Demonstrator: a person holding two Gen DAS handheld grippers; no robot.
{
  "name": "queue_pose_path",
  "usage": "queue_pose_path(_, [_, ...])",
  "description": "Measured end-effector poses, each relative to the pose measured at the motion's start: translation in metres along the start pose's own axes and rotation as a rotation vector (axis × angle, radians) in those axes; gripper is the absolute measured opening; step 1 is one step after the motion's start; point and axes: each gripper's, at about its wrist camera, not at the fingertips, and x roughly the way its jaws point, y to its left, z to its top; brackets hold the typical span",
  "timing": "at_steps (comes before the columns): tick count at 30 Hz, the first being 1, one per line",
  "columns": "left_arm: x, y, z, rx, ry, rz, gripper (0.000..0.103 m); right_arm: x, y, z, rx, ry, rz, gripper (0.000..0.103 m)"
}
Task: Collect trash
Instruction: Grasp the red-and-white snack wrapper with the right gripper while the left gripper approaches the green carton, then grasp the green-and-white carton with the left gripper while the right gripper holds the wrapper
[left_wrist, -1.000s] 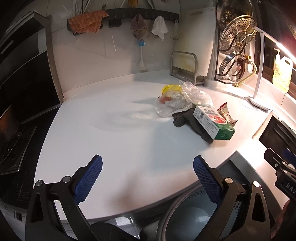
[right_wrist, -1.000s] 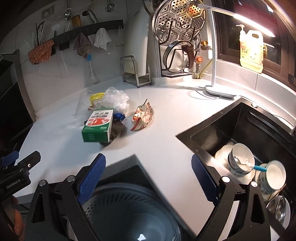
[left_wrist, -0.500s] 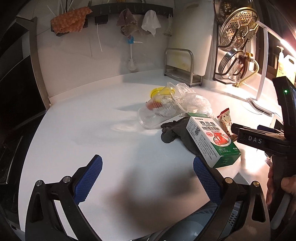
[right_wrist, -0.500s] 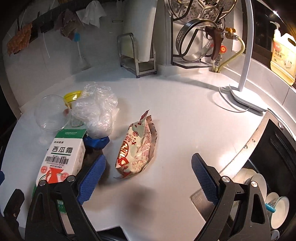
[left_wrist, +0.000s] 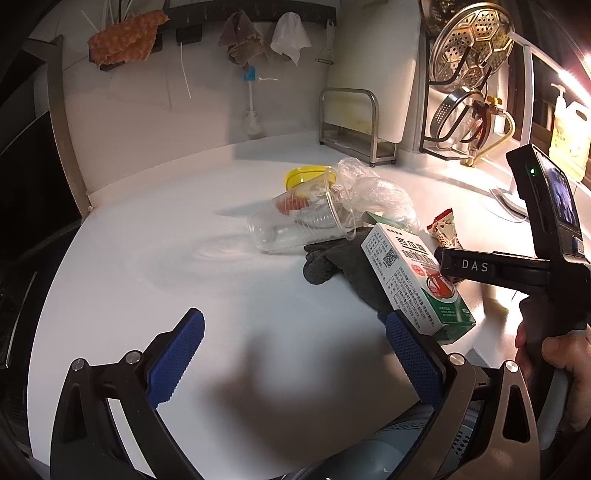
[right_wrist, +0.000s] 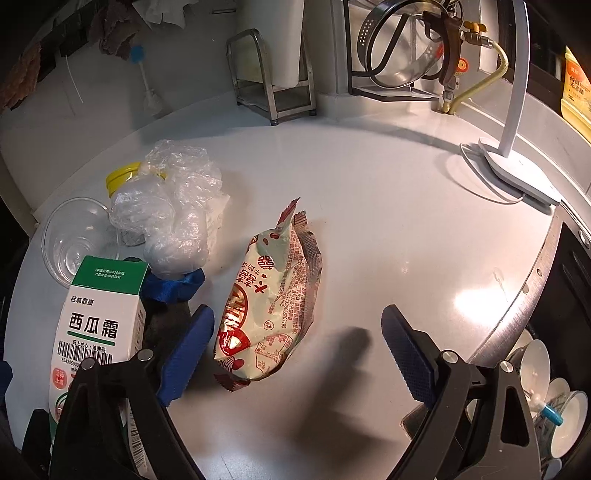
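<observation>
The snack wrapper (right_wrist: 269, 310) lies flat on the white table (right_wrist: 388, 229) at the lower centre of the right wrist view, between the two blue pads of the right claw (right_wrist: 297, 349), which is spread wide with nothing in it; the left pad sits just beside the wrapper's edge while the right pad stands well apart. The rest of the trash clusters to the left of that frame: a green-and-white medicine box (right_wrist: 98, 325), crumpled clear plastic bag (right_wrist: 173, 218), a clear plastic cup (right_wrist: 74, 240) on its side, a yellow lid (right_wrist: 122, 177) and a dark glove (left_wrist: 343, 266) under the box. The left claw (left_wrist: 295, 358) is likewise spread and empty, low in its own view, its right pad just beside the box's near corner. The right claw looks set to take the wrapper first. The wrapper is thin and slick and lies flat, so pads closing above it may pinch air, or push it sideways across the smooth table. The left pad could also nudge the box or snag the glove's blue cuff (right_wrist: 173, 288). The dark sink (right_wrist: 569, 295) with crockery at the lower right is an open drop if the wrapper skids that way. Both claws working one tight pile risk bumping each other.
</observation>
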Motion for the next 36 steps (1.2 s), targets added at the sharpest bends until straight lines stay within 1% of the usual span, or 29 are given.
queue_pose_path(1, [-0.001, -0.002, 0.000, 0.003, -0.002, 0.001, 0.097, 0.000, -0.001, 0.000, 0.001, 0.000, 0.000, 0.088])
queue_pose_path(2, [-0.002, -0.003, 0.000, 0.006, -0.005, 0.001, 0.097, 0.000, -0.001, 0.000, 0.000, 0.001, -0.001, 0.085])
queue_pose_path(3, [-0.002, -0.005, 0.000, 0.009, -0.005, 0.002, 0.097, 0.000, 0.000, 0.000, -0.004, 0.003, -0.002, 0.079])
queue_pose_path(4, [-0.003, -0.006, 0.000, 0.011, -0.005, 0.003, 0.097, 0.001, 0.000, 0.000, -0.009, 0.006, 0.001, 0.076])
queue_pose_path(6, [-0.003, -0.009, 0.000, 0.014, -0.003, 0.005, 0.097, 0.002, 0.000, -0.001, -0.010, 0.018, 0.010, 0.065])
queue_pose_path(7, [-0.004, -0.010, 0.000, 0.013, -0.002, 0.005, 0.097, 0.001, 0.001, -0.001, -0.017, 0.011, 0.002, 0.063])
queue_pose_path(9, [-0.004, -0.012, 0.000, 0.013, 0.000, 0.003, 0.097, 0.001, 0.004, -0.002, -0.041, 0.008, -0.006, 0.045])
queue_pose_path(10, [-0.005, -0.013, 0.000, 0.013, 0.000, 0.003, 0.097, 0.001, 0.006, -0.003, -0.054, 0.007, -0.009, 0.041])
queue_pose_path(12, [-0.006, -0.015, 0.001, 0.017, -0.002, 0.004, 0.097, -0.001, 0.009, -0.004, -0.067, -0.005, -0.007, 0.034])
queue_pose_path(16, [-0.012, -0.020, 0.001, 0.021, -0.008, -0.002, 0.097, -0.008, 0.009, -0.005, -0.067, -0.043, 0.007, 0.032])
queue_pose_path(17, [-0.013, -0.021, 0.001, 0.019, -0.007, -0.007, 0.097, -0.011, 0.008, -0.004, -0.061, -0.053, 0.010, 0.031])
queue_pose_path(18, [-0.014, -0.022, 0.002, 0.016, -0.006, -0.012, 0.097, -0.014, 0.005, -0.004, -0.054, -0.061, 0.014, 0.028])
queue_pose_path(26, [-0.021, -0.039, 0.002, -0.018, -0.003, -0.030, 0.097, -0.036, -0.032, -0.005, 0.057, -0.101, 0.048, 0.027])
queue_pose_path(29, [-0.021, -0.051, -0.001, -0.031, 0.009, -0.025, 0.097, -0.046, -0.048, -0.009, 0.087, -0.127, 0.025, 0.027])
queue_pose_path(33, [-0.020, -0.070, 0.000, -0.050, 0.019, -0.023, 0.097, -0.058, -0.069, -0.017, 0.119, -0.141, -0.006, 0.027])
queue_pose_path(36, [-0.016, -0.083, 0.007, -0.057, 0.029, 0.015, 0.097, -0.067, -0.084, -0.020, 0.140, -0.155, -0.030, 0.027])
